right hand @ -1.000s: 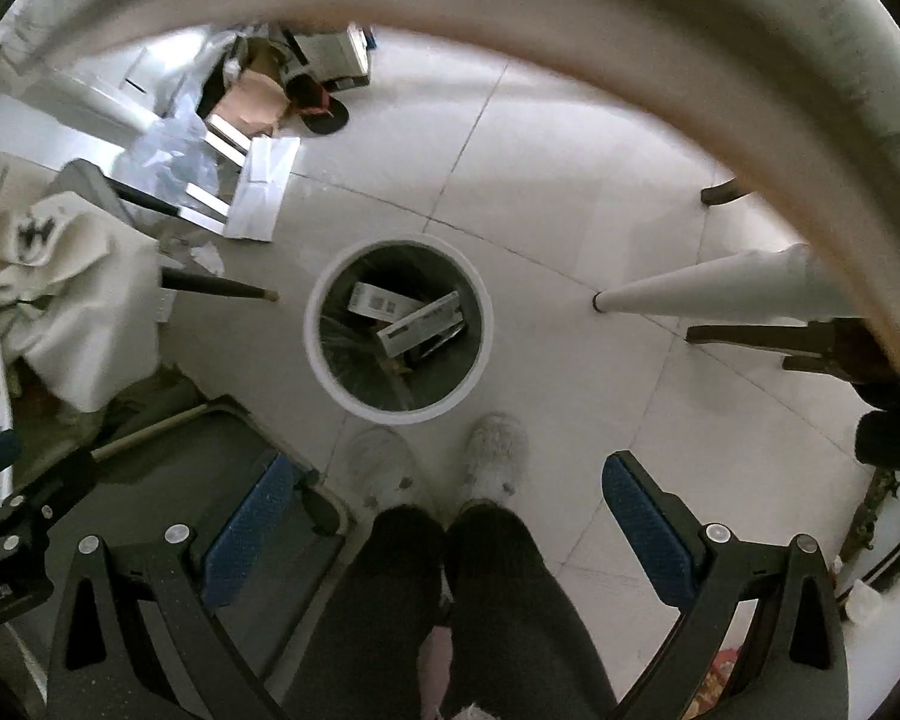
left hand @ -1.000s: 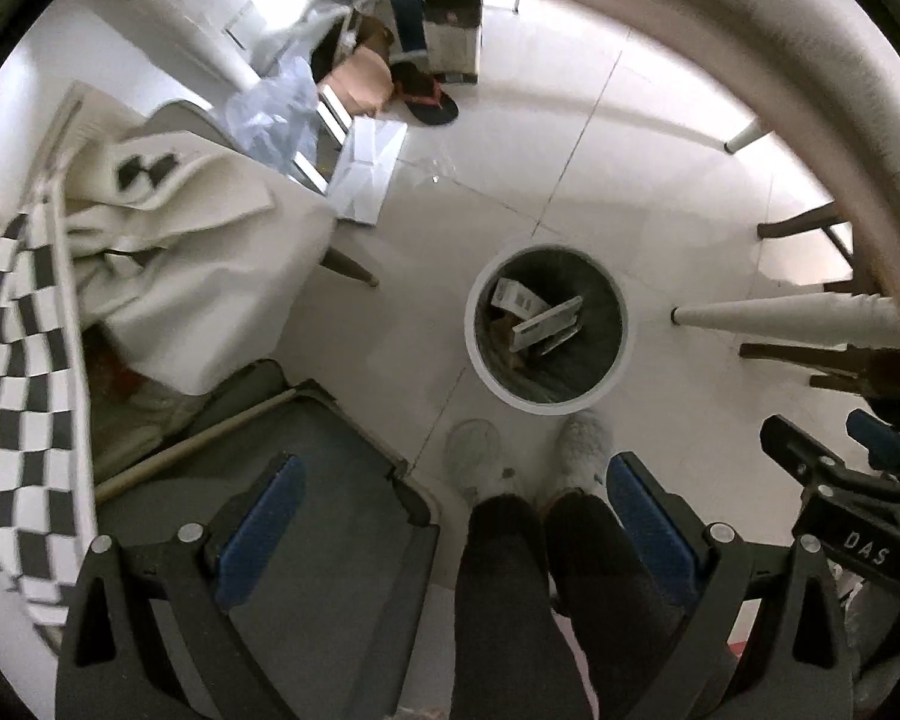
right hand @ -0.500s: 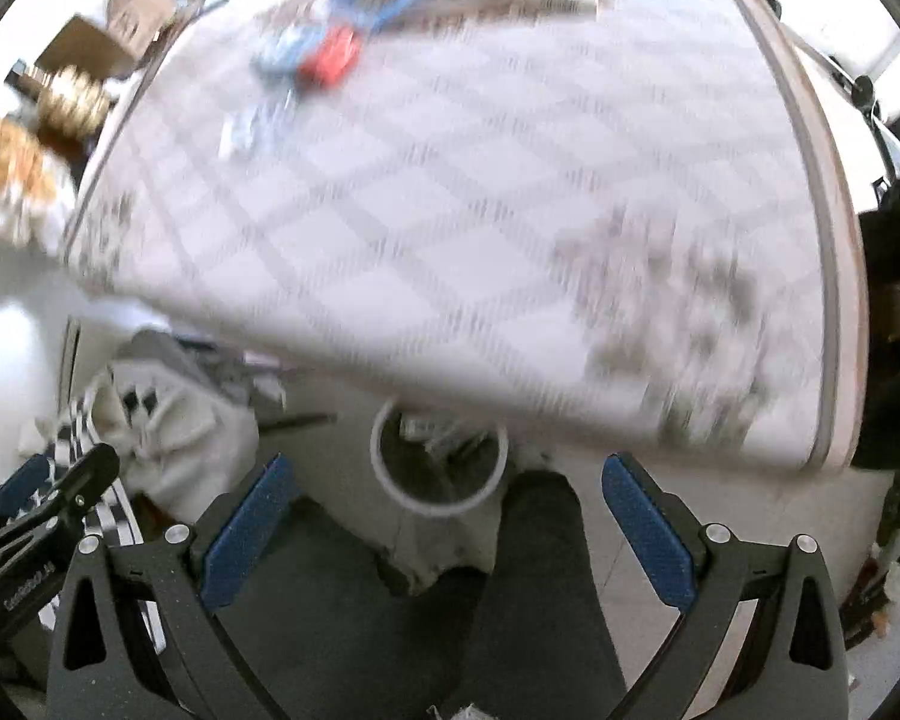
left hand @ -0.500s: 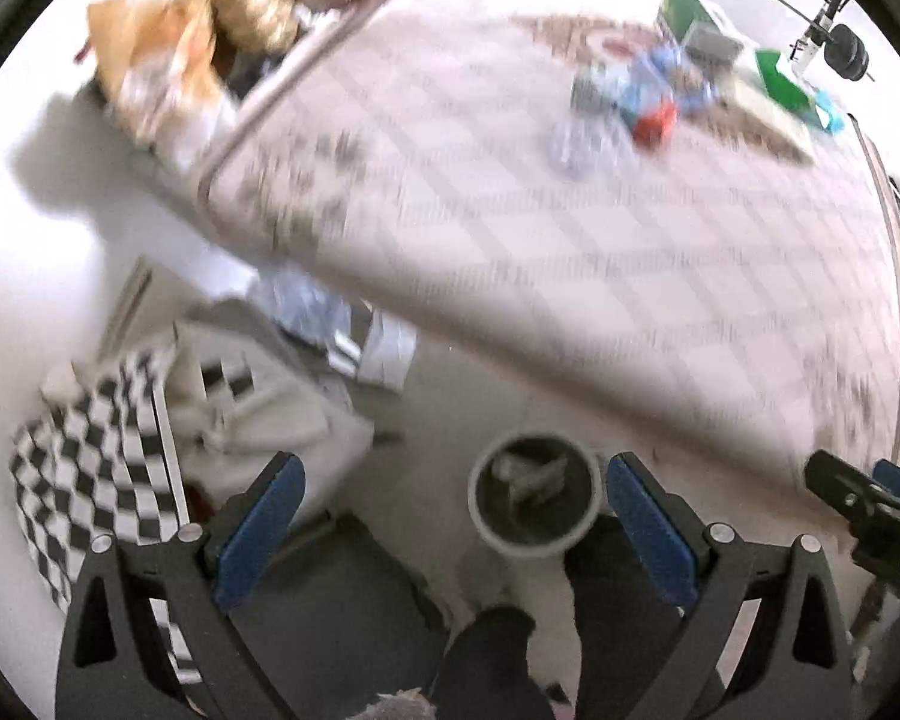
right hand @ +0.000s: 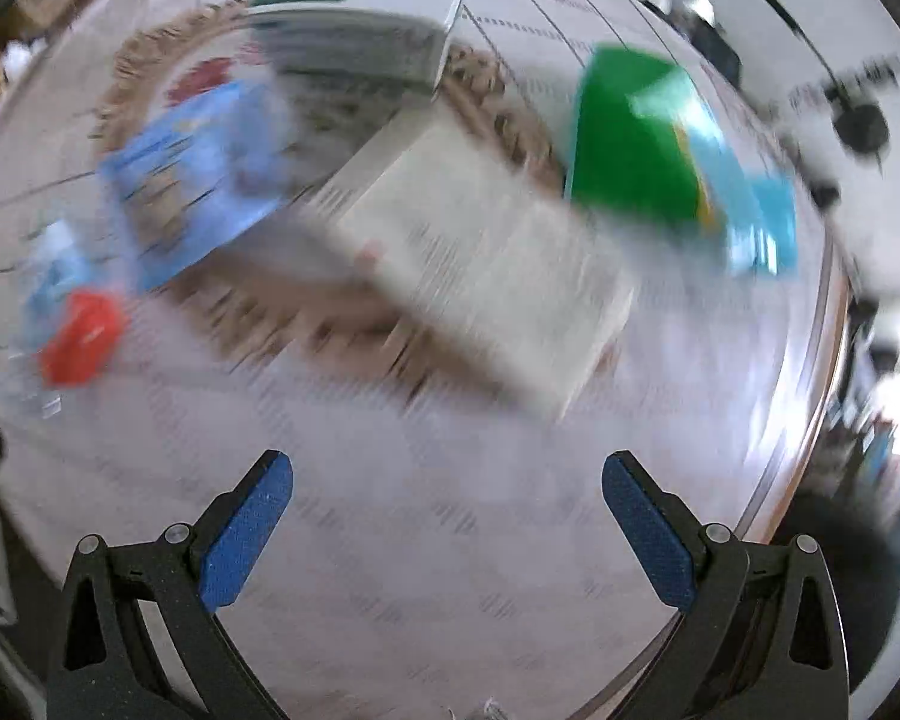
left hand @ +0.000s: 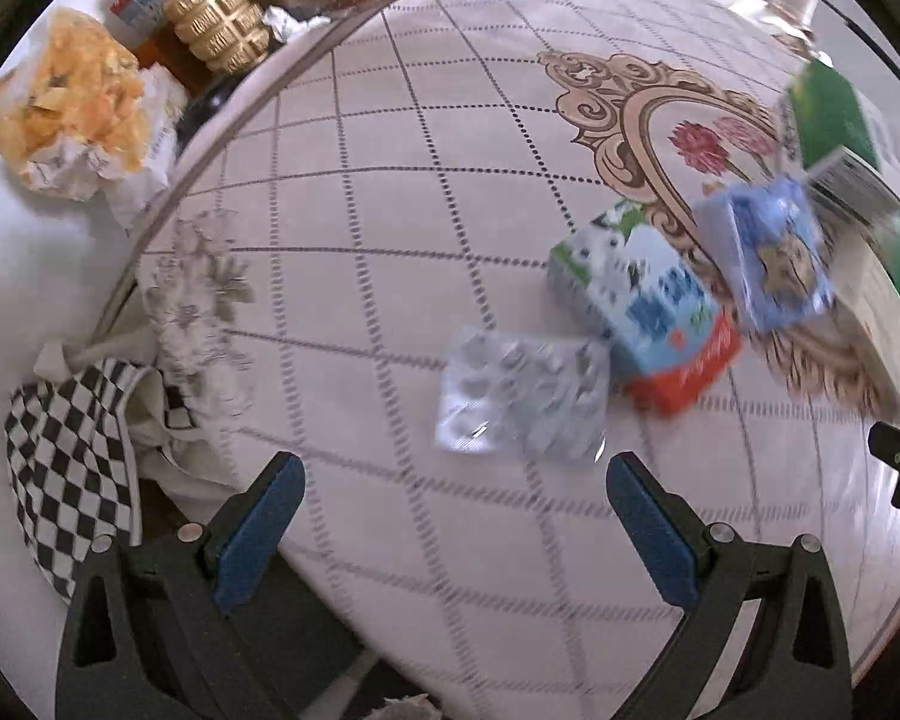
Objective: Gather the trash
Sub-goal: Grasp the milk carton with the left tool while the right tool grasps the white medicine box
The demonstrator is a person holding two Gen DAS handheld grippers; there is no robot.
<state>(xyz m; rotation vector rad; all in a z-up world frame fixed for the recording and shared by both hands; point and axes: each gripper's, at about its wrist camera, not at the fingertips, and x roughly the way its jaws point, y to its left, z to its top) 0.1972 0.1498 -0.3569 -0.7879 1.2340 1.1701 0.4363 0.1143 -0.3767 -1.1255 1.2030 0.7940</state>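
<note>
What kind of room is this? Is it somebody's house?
Probably a lived-in home, maybe a dining room. A round table wears a flowery patterned cloth, with empty cartons and a used pill pack on it, and a gold ornament stands behind.

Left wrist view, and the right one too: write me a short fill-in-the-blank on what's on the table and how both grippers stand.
1. Both the left gripper and the right gripper are ____.
2. The blister pack lies on the ____.
3. Beside the blister pack lies a carton whose near end is ____.

Missing words: open; table; red
</note>
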